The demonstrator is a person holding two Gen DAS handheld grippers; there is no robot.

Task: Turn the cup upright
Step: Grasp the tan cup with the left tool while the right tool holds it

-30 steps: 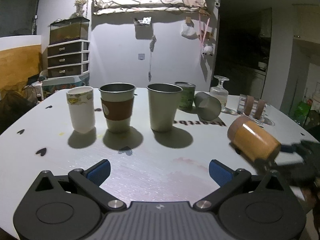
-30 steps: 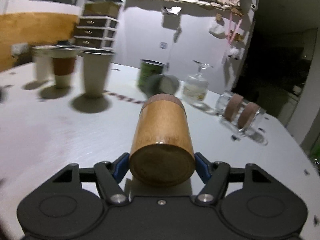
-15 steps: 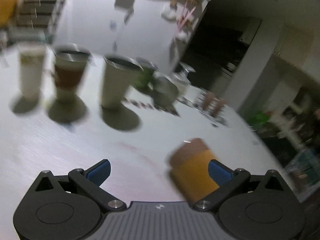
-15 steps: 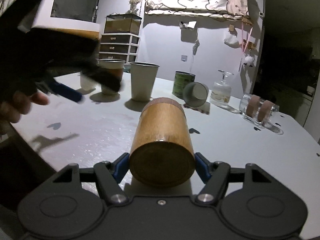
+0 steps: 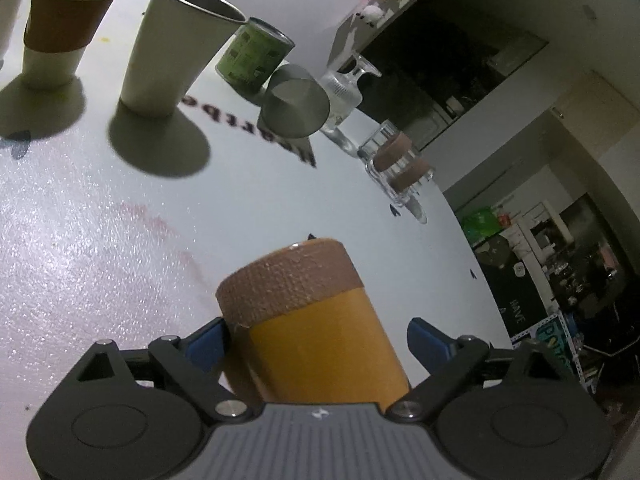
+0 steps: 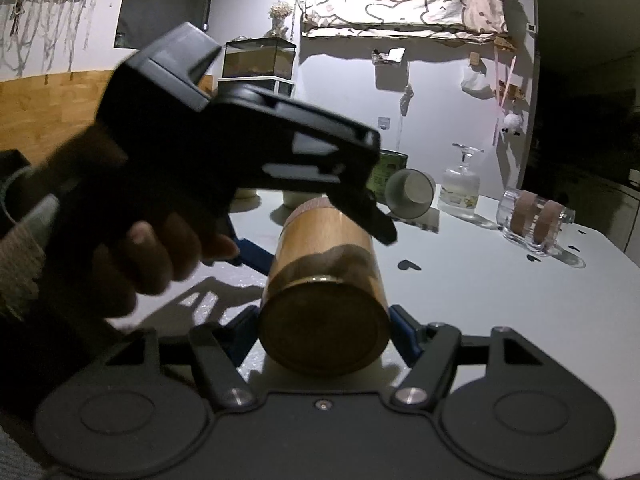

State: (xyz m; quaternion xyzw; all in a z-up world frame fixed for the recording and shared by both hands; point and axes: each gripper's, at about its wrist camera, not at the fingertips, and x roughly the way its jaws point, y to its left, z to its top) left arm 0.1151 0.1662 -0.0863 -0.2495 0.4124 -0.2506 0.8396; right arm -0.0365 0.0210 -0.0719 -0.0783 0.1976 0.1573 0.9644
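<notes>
A wooden cup [image 6: 326, 276] with a brown band at its far end lies sideways, held just above the white table [image 6: 500, 304]. My right gripper [image 6: 324, 330] is shut on its base end, the flat bottom facing the camera. In the left wrist view the same cup [image 5: 308, 320] sits between the fingers of my left gripper [image 5: 320, 332], which is open around it; the left pad touches it and the right pad stands off. The left gripper's black body [image 6: 240, 152] reaches in over the cup from the left in the right wrist view.
Two upright cups [image 5: 180, 48] [image 5: 60, 28] stand at the back left. Behind the wooden cup are a green can [image 5: 254, 56], a steel cup on its side [image 5: 298, 102], an upside-down glass [image 6: 458, 192] and a glass jar on its side [image 6: 534, 220].
My left gripper has swung right and come in over the wooden cup, so its fingers now straddle it. The right gripper still holds the cup in the same place.
</notes>
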